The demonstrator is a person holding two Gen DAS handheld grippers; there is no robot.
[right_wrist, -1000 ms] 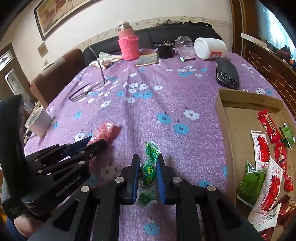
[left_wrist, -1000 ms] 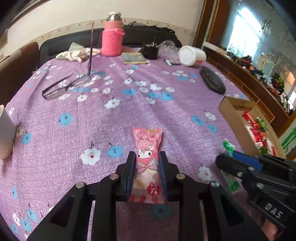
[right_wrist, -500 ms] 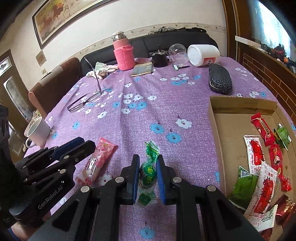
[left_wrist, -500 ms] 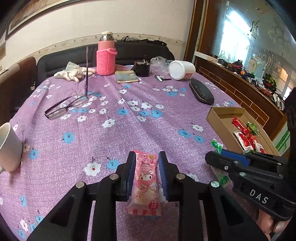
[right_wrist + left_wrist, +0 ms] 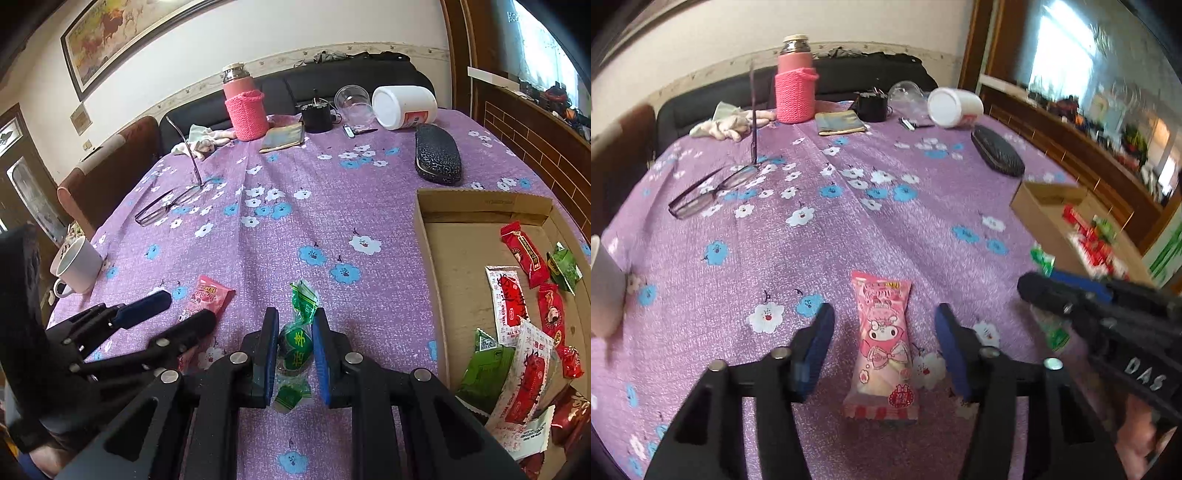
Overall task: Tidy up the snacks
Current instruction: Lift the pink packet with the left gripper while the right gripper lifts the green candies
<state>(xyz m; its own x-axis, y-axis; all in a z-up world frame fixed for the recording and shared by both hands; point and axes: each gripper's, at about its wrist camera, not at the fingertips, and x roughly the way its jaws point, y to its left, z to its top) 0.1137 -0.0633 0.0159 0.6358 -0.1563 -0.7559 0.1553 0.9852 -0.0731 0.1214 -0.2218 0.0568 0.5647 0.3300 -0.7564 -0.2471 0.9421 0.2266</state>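
A pink snack packet [image 5: 882, 343] with a cartoon rabbit lies flat on the purple flowered tablecloth [image 5: 849, 229]. My left gripper [image 5: 884, 328] straddles it, jaws opening, with clear gaps between the blue pads and the packet. From the right wrist view, the same pink snack packet [image 5: 208, 297] shows between the left gripper's fingers [image 5: 147, 310]. My right gripper [image 5: 294, 332] is shut on a green wrapped candy [image 5: 297, 339], whose twisted end sticks out ahead of the pads. In the left wrist view the right gripper [image 5: 1108, 306] is at the right edge, hiding most of the green candy [image 5: 1043, 258].
A shallow cardboard box [image 5: 480, 206] with several red, green and white snack packets stands at the right. A white mug [image 5: 77, 266] is at the left edge. Glasses [image 5: 166, 203], a black glasses case [image 5: 437, 155], a pink flask [image 5: 245, 107] and a white jar [image 5: 404, 107] lie farther back.
The left gripper's jaws have opened and let go of the pink packet, which now lies on the cloth. The right gripper still grips the green candy in the same spot.
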